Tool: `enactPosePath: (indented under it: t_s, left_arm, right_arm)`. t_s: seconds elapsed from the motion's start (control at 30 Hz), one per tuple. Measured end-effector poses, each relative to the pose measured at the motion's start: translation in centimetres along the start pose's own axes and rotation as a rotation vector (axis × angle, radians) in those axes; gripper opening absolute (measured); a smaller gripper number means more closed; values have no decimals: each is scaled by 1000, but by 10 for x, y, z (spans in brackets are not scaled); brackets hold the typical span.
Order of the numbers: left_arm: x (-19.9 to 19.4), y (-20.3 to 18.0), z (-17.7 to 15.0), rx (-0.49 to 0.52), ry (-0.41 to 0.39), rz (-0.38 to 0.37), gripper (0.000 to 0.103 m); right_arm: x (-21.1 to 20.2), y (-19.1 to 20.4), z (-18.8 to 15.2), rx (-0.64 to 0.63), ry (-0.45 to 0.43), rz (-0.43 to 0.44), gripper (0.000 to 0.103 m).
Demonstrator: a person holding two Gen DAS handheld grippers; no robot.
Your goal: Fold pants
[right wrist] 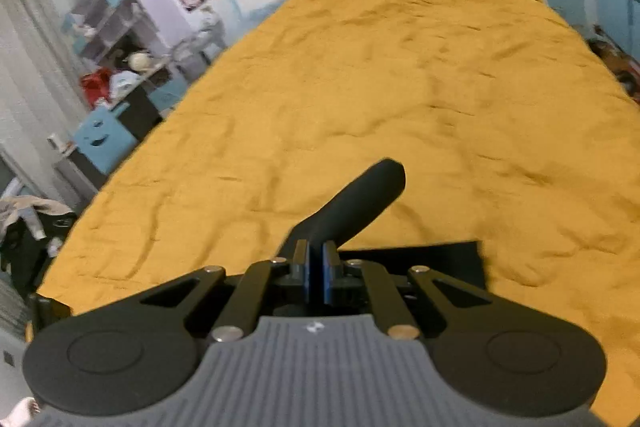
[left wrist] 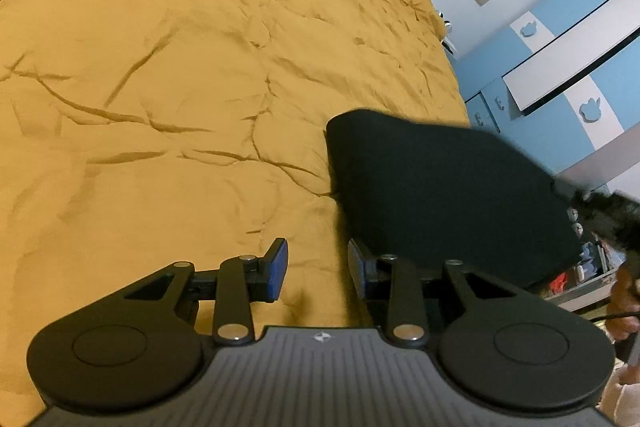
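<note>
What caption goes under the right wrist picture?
Right gripper shut on a fold of black pants above the yellow bedspread.

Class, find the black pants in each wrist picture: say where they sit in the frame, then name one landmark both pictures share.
Left wrist view: the black pants fill the lower right, a broad dark panel just past the open left tool.
Right wrist view: the black pants rise at lower centre, pinched in the shut right tool.
Shared landmark: the mustard-yellow bedspread.
</note>
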State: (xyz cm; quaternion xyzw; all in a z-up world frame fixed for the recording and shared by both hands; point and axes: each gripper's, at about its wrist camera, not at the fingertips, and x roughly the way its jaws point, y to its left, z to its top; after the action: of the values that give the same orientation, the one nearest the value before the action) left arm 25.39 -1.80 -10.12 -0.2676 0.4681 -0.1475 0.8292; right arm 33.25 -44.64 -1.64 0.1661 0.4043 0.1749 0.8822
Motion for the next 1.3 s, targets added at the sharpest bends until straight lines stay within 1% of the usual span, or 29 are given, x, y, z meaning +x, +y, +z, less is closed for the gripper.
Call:
enactPosePath:
  t_s: [0.07, 0.13, 0.2, 0.3, 0.37, 0.47, 0.53, 0.6, 0.67, 0.73, 0.83, 0.9, 1.0, 1.03, 1.07, 1.1, 1.17, 1.3]
  left_arm:
    - [3, -2, -1, 5, 7, 2, 35]
    - [8, -5, -1, 15, 18, 9, 35]
    - [12, -9, -3, 30, 27, 14, 34]
    - [14, -14, -3, 47, 32, 19, 34]
    - [15, -16, -3, 57, 34, 24, 34]
    - [16, -18, -4, 71, 38, 32, 34]
    - [17, -18, -4, 72, 44, 38, 34]
    - [16, -21, -6, 84, 47, 38, 34]
    - [15, -26, -8, 104, 51, 35, 34]
    - [14, -32, -10, 132, 50, 35, 34]
    - [9, -42, -18, 211, 39, 42, 34]
    - [7, -52, -28, 298, 43, 59, 34]
    - [7, -69, -48, 451, 49, 95, 35]
    - [7, -74, -54, 490, 50, 102, 39]
    - [7, -80, -61, 543, 52, 111, 46]
    - [8, -84, -67, 582, 54, 114, 49]
    - [13, -97, -81, 671, 58, 133, 57]
    - [38, -117, -101, 793, 21, 211, 61]
  right_arm:
    - [4, -22, -6, 38, 8, -18, 1]
    - [6, -38, -12, 74, 7, -15, 1]
    - [4, -43, -13, 66, -10, -8, 1]
    - [-6, -40, -9, 36, -47, 9, 0]
    - [-9, -42, -13, 16, -44, -36, 0]
    - [17, -61, -31, -21, 49, -159, 0]
    - [36, -80, -47, 15, 102, -177, 0]
    - [44, -86, -57, -5, 98, -222, 0]
    - [46, -89, -64, -2, 91, -232, 1]
    - [43, -85, -68, -27, 74, -242, 2]
    - [25, -69, -73, -71, 18, -262, 8]
    - [12, -59, -82, -93, -7, -258, 9]
    - [-7, -46, -100, -90, -29, -223, 13]
    - [-11, -43, -106, -89, -37, -213, 16]
    - [-14, -39, -114, -88, -48, -203, 16]
    - [-17, -36, -119, -87, -60, -200, 16]
    - [-18, -29, -129, -88, -86, -198, 21]
    - [-11, -23, -142, -55, -119, -188, 22]
